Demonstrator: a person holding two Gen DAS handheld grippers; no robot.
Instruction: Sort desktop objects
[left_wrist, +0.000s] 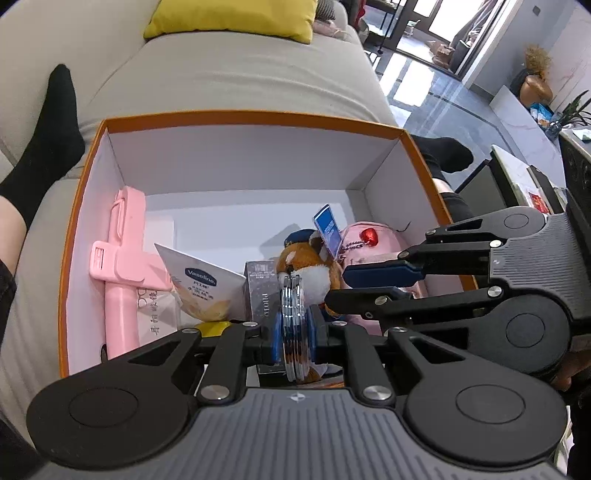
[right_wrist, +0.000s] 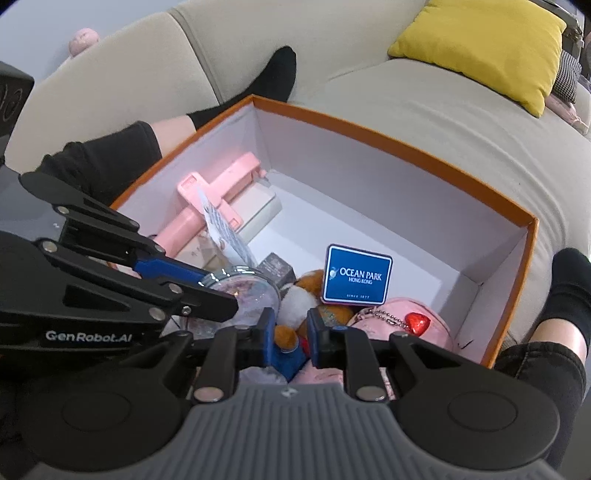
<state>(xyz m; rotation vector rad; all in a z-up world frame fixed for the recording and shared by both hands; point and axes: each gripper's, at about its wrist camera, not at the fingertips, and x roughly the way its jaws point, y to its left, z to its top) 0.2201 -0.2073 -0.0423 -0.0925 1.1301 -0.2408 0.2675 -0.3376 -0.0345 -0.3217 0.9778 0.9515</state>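
A grey sofa with a yellow cushion carries an orange box with white inner walls, set between the legs of a seated person in black socks. The left tongs are nearly closed and pinch, edge-on, a round clear disc with metal rims, seen in the right wrist view as a glittery transparent case; it hangs over the near end of the box, above the things already there. The right tongs stand narrowly parted over a plush toy, and whether their pads press on it cannot be told. In the box lie a pink stick-shaped holder along the left wall, a Vaseline packet, a small grey carton, a blue Ocean Park tag and a pink pouch with a red heart charm. The step in hand appears to be depositing the disc. To do it well, lower it toward the bare white floor beyond the carton, lay it flat rather than on edge so it cannot roll, and part the pads only once it rests. The two tongs sit close together; the right should hold clear.
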